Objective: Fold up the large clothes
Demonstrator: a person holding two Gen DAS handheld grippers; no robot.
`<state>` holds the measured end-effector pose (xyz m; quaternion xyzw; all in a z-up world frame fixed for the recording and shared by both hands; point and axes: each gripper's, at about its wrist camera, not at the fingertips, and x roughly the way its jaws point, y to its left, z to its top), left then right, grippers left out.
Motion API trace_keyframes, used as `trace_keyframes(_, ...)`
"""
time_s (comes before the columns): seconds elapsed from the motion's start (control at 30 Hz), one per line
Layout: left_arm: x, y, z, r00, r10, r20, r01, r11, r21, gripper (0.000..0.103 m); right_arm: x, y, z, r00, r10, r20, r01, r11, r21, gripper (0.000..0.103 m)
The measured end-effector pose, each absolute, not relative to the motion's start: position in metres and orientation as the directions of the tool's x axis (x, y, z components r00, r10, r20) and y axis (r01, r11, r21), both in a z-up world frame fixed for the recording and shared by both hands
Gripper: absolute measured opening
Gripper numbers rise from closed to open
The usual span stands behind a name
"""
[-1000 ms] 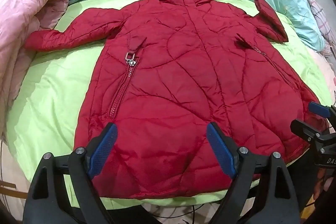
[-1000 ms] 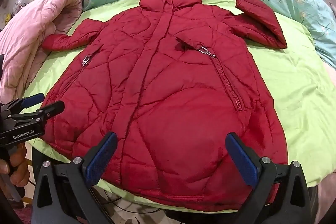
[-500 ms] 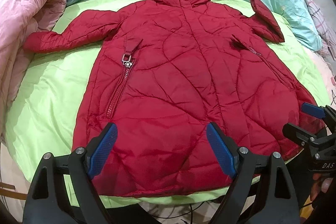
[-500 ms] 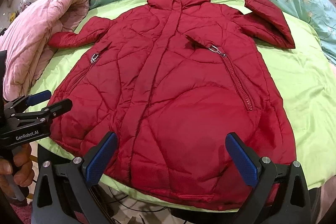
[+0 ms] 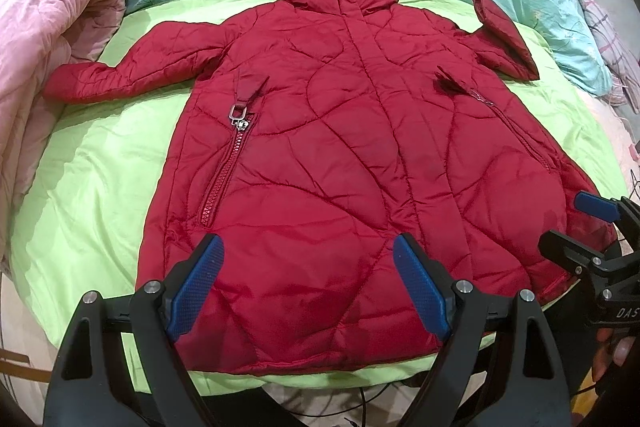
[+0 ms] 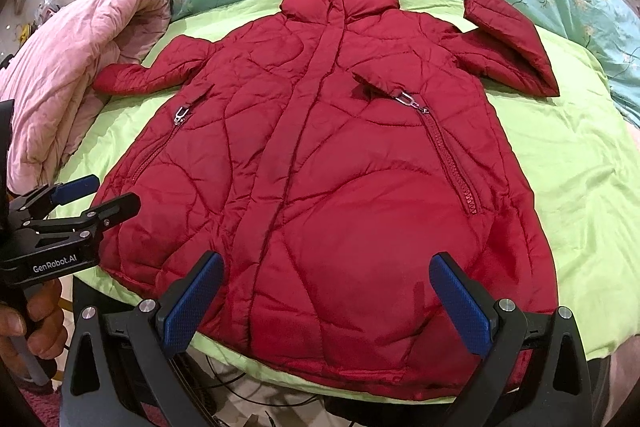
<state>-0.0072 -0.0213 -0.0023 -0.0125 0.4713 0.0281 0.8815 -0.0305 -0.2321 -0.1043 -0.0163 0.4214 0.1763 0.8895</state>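
I'm hovering both tools, left tool (image 5: 306,283) and right tool (image 6: 326,301), released and wide over the red coat's (image 5: 340,147) hem ahead, since it's lying flat for folding.

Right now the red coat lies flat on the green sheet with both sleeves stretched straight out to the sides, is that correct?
Not quite: on the red coat, only the sleeve by the pink quilt is stretched out. The other sleeve is folded back on itself, as the right wrist view shows. It does lie on the green sheet.
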Motion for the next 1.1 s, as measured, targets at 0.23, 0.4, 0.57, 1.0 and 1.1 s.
trace_keyframes(0.23, -0.0074, -0.0219, -0.0022, 0.555, 0.038, -0.831, -0.062, 0.998, 0.004, 0.087, -0.0307, -0.2326, -0.1025, 0.586, 0.297, -0.754, -0.326, 0.938, 0.116, 0.103)
trace_keyframes(0.4, -0.0073, -0.0223, -0.0021, 0.555, 0.037, -0.831, -0.062, 0.998, 0.004, 0.087, -0.0305, -0.2319, -0.1007, 0.587, 0.299, -0.753, -0.329, 0.937, 0.116, 0.103)
trace_keyframes(0.57, -0.0074, -0.0221, -0.0022, 0.555, 0.038, -0.831, -0.062, 0.998, 0.005, 0.087, -0.0307, -0.2317, -0.1003, 0.587, 0.301, -0.752, -0.331, 0.936, 0.116, 0.103)
trace_keyframes(1.0, -0.0067, -0.0225, -0.002, 0.554, 0.035, -0.832, -0.061, 0.998, 0.002, 0.087, -0.0303, -0.2314, -0.0979, 0.59, 0.308, -0.747, -0.336, 0.934, 0.12, 0.103)
trace_keyframes(1.1, -0.0061, -0.0229, -0.0017, 0.554, 0.035, -0.832, -0.061, 0.998, 0.001, 0.087, -0.0304, -0.2316, -0.0978, 0.591, 0.308, -0.746, -0.336, 0.934, 0.12, 0.103)
